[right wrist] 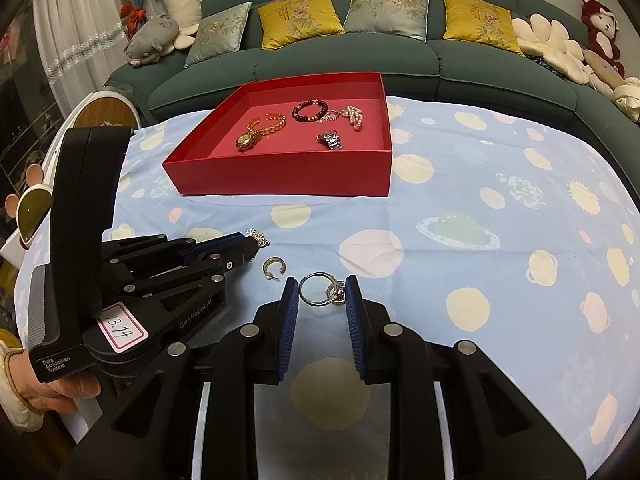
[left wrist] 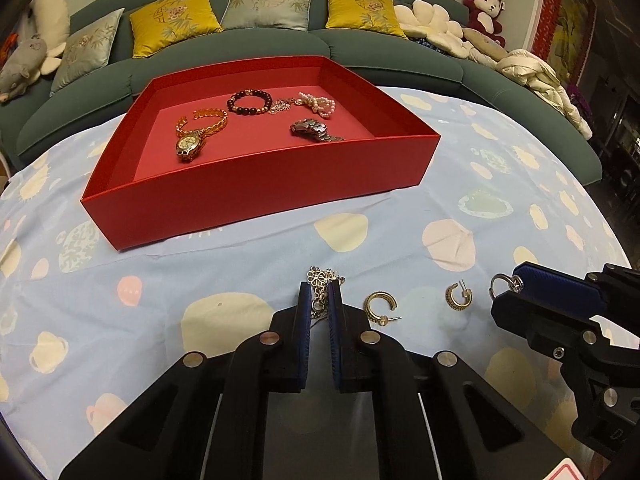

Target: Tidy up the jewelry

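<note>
My left gripper (left wrist: 320, 298) is shut on a silver flower-link chain (left wrist: 320, 278) lying on the blue patterned tablecloth; the right wrist view shows the chain (right wrist: 258, 237) poking out past its tips. My right gripper (right wrist: 322, 298) is shut on a silver ring set (right wrist: 320, 289), a large hoop with a small stone ring. Two gold hoop earrings (left wrist: 380, 304) (left wrist: 458, 298) lie on the cloth between the grippers. Behind them stands the red box (left wrist: 260, 196) holding a gold watch (left wrist: 190, 146), a dark bead bracelet (left wrist: 250, 102), a pearl piece (left wrist: 318, 105) and a silver watch (left wrist: 314, 130).
A green sofa (left wrist: 280, 52) with yellow and grey cushions and plush toys curves behind the table. A person's hand (right wrist: 60, 392) holds the left gripper's handle. White chair backs (right wrist: 104, 112) stand by the table's left edge.
</note>
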